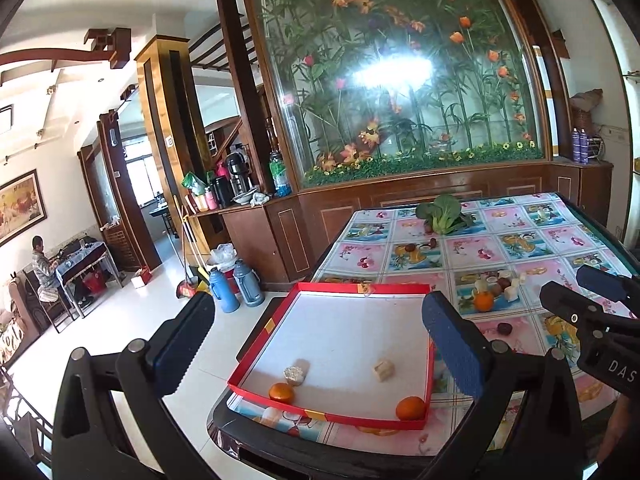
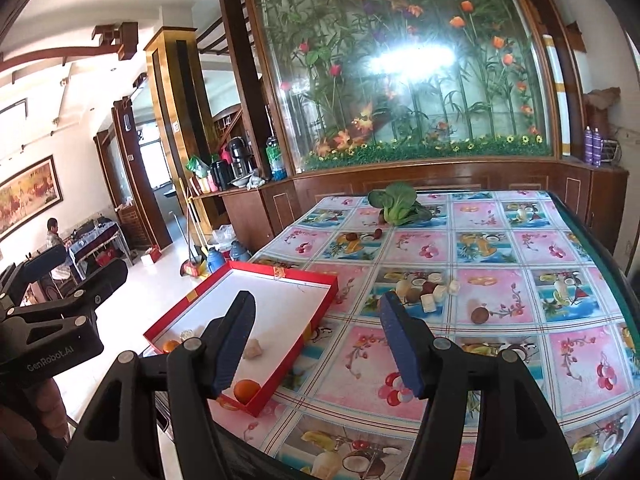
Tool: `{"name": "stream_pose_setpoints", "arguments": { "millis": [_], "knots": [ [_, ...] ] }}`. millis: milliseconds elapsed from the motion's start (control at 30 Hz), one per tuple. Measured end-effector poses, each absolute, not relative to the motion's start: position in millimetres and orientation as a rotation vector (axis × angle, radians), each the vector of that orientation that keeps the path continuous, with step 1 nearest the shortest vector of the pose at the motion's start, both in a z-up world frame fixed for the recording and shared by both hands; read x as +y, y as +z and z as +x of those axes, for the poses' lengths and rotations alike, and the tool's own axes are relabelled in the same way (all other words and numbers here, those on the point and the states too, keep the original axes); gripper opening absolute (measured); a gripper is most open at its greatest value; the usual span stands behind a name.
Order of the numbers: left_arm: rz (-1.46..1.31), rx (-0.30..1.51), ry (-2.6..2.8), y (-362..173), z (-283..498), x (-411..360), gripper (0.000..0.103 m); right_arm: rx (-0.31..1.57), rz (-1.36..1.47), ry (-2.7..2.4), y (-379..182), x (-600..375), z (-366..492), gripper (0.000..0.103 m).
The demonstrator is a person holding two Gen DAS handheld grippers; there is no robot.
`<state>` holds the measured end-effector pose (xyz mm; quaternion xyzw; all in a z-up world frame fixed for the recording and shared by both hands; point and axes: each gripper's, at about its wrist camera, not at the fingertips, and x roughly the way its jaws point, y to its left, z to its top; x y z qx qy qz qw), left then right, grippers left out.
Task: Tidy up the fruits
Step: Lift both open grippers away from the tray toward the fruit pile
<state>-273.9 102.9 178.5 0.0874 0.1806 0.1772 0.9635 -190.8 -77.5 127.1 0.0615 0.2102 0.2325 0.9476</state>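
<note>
Both claws are hovering released and empty, the right claw [image 2: 320,344] sitting nearer the loose fruit cluster [image 2: 426,294] lying ahead on the bench [image 2: 500,352], right of the red tray [image 2: 280,372].

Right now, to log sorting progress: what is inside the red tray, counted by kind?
Oranges: 2
Pale chunks: 2
Total in the red tray: 4
</note>
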Motion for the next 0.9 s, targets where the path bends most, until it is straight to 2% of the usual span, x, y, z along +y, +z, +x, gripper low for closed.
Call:
{"name": "stream_pose_setpoints", "arguments": {
  "millis": [333, 900],
  "knots": [
    [0.159, 0.425, 0.316, 172.1, -270.3, 100.1, 0.103, 0.449, 0.159, 0.492, 125.9, -87.5, -192.9, 0.065],
    [0.07, 0.504, 0.347, 141.3, -244.9, 147.2, 0.103, 0.53, 0.067, 0.494, 111.1, -47.0, -176.7, 0.065]
  ]
}}
